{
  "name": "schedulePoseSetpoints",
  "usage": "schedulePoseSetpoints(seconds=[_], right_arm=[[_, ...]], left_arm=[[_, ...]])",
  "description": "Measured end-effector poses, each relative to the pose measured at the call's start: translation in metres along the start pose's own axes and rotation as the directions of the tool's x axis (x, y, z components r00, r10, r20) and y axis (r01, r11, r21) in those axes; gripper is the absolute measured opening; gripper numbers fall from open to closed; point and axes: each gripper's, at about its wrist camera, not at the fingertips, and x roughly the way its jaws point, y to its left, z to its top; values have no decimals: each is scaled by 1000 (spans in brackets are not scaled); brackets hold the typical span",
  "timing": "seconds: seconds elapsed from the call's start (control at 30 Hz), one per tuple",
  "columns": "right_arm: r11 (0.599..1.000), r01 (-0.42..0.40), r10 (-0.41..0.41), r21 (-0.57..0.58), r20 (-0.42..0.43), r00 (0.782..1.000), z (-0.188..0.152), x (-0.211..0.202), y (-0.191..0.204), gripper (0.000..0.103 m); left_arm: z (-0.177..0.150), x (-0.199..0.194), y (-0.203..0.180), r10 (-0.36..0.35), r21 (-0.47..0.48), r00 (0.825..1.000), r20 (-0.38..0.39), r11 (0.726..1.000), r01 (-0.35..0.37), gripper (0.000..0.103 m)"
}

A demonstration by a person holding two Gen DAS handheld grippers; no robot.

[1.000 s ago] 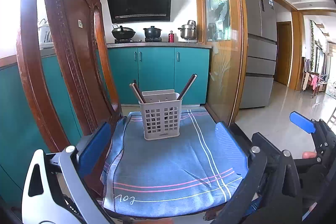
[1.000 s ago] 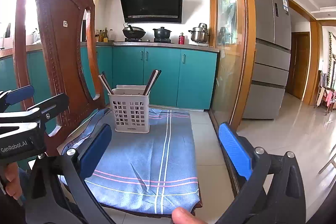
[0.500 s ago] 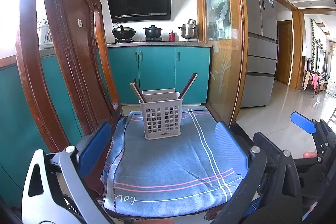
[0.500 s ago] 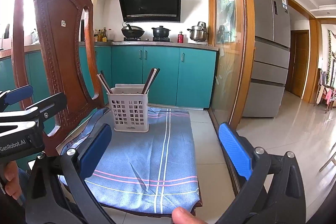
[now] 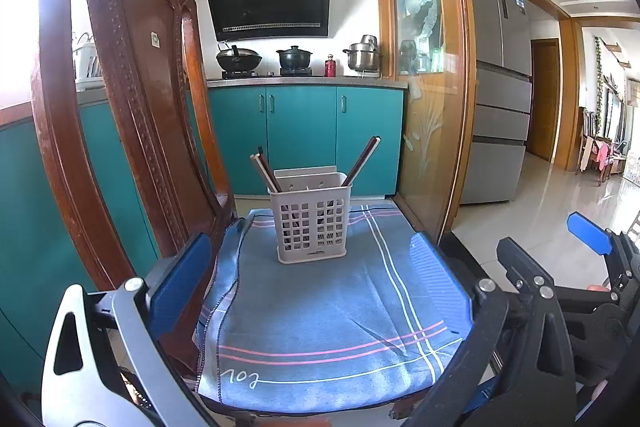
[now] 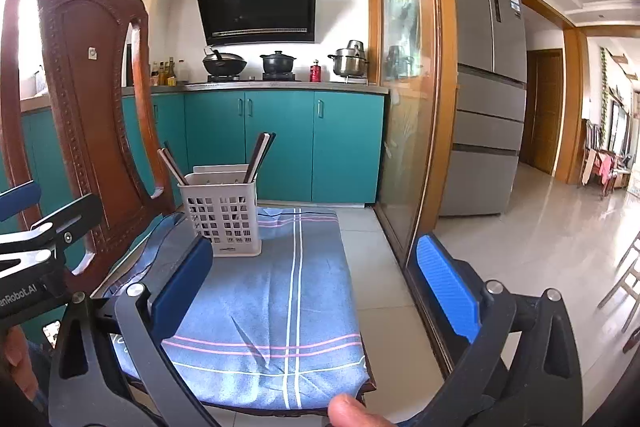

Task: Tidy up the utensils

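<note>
The utensil basket (image 5: 310,217), a pale perforated plastic caddy, is shown standing upright on a blue striped cloth (image 5: 320,327) spread over the seat of a carved wooden chair (image 5: 132,107). Dark chopsticks (image 5: 362,163) are seen leaning out of its right side and a second set (image 5: 264,173) out of its left.

In the left wrist view the left gripper (image 5: 310,271) is held low before the cloth, its jaws wide apart and empty, the basket framed between them but well beyond. At the right edge part of the right gripper (image 5: 588,239) is caught, a blue pad (image 5: 590,231) raised. The letters "102", mirrored, are seen on the cloth's near hem only here.

In the right wrist view the right gripper (image 6: 316,279) is likewise presented with jaws apart and nothing held; the basket (image 6: 222,215) lies left of centre. The left gripper's body (image 6: 36,247) enters from the left, and a fingertip (image 6: 352,413) is visible at the bottom edge. A row of bottles (image 6: 164,73) on the worktop (image 6: 280,85) is shown only in this view.

Behind the chair, teal cabinets (image 5: 304,139), a black range hood (image 5: 268,1), a wok (image 5: 238,61), a black pot (image 5: 295,58), a steel pot (image 5: 362,55), a glass sliding door (image 5: 428,87) and a grey refrigerator (image 5: 498,87) are depicted above a pale tiled floor (image 5: 560,203).
</note>
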Motion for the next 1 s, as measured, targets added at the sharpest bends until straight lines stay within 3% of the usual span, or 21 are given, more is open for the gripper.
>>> schedulePoseSetpoints(seconds=[0.57,1.0], right_arm=[[999,8,-8,50,-2,1000,0,0,-10,100],[999,7,-7,46,4,1000,1,-2,-9,100]], left_arm=[[-4,-1,9,51,25,999,2,998,-51,99],[-3,-4,10,49,32,999,-2,998,-49,99]])
